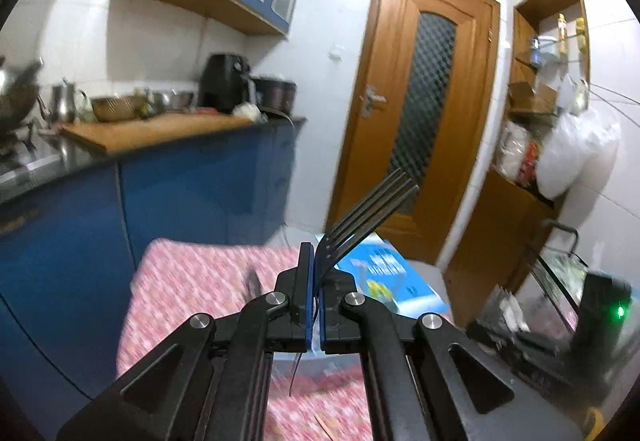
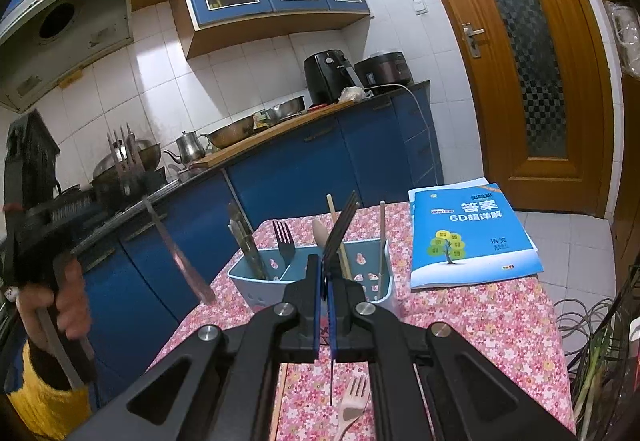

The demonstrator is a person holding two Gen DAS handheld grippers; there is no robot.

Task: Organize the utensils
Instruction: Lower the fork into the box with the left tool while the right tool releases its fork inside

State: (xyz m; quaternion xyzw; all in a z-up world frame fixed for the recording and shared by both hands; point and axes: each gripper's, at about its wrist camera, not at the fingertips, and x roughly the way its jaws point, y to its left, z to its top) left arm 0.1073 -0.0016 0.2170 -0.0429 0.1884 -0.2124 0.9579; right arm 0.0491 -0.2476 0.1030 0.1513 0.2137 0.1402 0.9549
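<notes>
1. Left gripper (image 1: 315, 261) clamped narrow on a dark metal fork (image 1: 370, 213); raised well above the table, aimed level across the kitchen toward the brown wooden door (image 1: 416, 113).
2. Four tines up and slanting right, long axis running down between the blue pads (image 1: 308, 281), thin handle end poking out below.
3. Right gripper (image 2: 325, 273) closed likewise on a second dark fork (image 2: 340, 229), seen edge-on, tines up and leaning slightly right, handle tip hanging below the pads.
4. Just beyond, on the pink floral tablecloth (image 2: 480, 321): one light blue divided utensil caddy (image 2: 256, 285).
5. Standing in the caddy: one dark fork (image 2: 284, 241) tines up, a dark bundle (image 2: 246, 241) at the left, one pale wooden spoon (image 2: 320, 233), two upright sticks, perhaps chopsticks (image 2: 382, 241).
6. Near edge: one wooden fork (image 2: 354, 401) lying flat, tines pointing away.
7. Far right: one blue booklet (image 2: 468, 237) flat on the cloth.
8. At left in the right wrist view, a hand (image 2: 52, 305) gripping the other tool's handle, yellow sleeve below.
</notes>
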